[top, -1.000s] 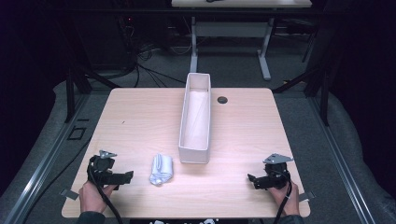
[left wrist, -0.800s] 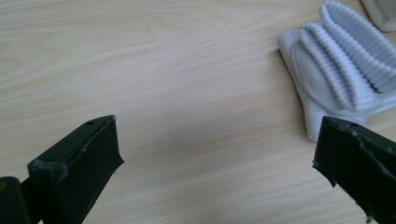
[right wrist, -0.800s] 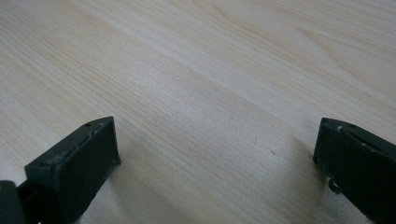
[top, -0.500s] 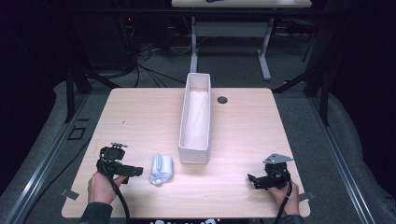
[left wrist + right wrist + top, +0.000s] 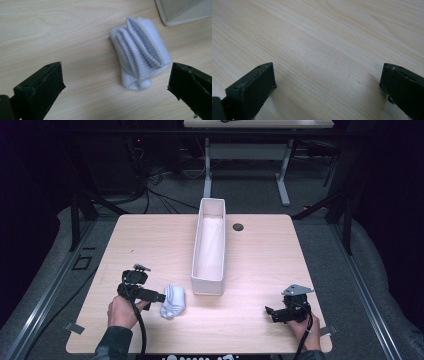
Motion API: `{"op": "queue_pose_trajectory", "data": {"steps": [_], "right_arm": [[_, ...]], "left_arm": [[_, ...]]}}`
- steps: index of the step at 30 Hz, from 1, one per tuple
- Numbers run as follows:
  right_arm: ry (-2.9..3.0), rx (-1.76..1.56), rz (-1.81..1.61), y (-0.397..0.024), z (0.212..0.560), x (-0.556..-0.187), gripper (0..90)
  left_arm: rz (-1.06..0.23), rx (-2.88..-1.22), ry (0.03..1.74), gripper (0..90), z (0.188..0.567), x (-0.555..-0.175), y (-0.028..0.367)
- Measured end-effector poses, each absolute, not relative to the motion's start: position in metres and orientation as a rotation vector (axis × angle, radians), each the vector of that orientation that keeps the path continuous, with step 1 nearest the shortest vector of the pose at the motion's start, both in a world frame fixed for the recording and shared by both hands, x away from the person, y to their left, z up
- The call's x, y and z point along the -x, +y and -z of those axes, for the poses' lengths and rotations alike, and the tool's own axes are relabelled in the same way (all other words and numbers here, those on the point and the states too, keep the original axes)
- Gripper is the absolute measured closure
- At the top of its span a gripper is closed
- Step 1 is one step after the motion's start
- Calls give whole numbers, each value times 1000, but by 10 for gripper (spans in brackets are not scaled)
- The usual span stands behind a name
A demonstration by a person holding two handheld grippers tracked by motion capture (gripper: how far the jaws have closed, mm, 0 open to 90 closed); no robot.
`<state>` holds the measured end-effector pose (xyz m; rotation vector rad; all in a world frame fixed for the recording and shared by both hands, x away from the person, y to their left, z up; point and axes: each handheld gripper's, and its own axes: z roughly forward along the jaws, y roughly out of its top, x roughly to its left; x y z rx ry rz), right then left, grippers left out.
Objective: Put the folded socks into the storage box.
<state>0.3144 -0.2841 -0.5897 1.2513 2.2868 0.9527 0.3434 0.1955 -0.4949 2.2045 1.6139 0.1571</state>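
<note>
A: What lies nearest the person?
B: The left gripper (image 5: 159,296), jaws spread wide, points at a white folded sock (image 5: 141,51) lying on the wooden table (image 5: 150,240) just beside its tips. The right gripper (image 5: 270,312), jaws also wide apart, rests over bare wood near the front right edge, holding nothing.
A: How does the sock appear?
B: Ribbed, bundled into a compact roll, with one smooth end protruding.
A: And the container?
B: A long white bin (image 5: 210,245) stands just beyond the sock, running away from the person; its interior appears to hold nothing. A small dark grommet (image 5: 238,226) sits near its far end.
</note>
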Motion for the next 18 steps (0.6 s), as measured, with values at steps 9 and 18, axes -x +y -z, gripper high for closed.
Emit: {"op": "queue_pose_trajectory", "data": {"steps": [9,18], "right_arm": [[2287,-1251,-952,-284,590,-314,0],[2287,-1251,-954,-284,590,-314,0]], "left_arm": [[-89,-2255,1620,0,509,-359,173],[-16,-2277,1683,2,531,-372,167]]}}
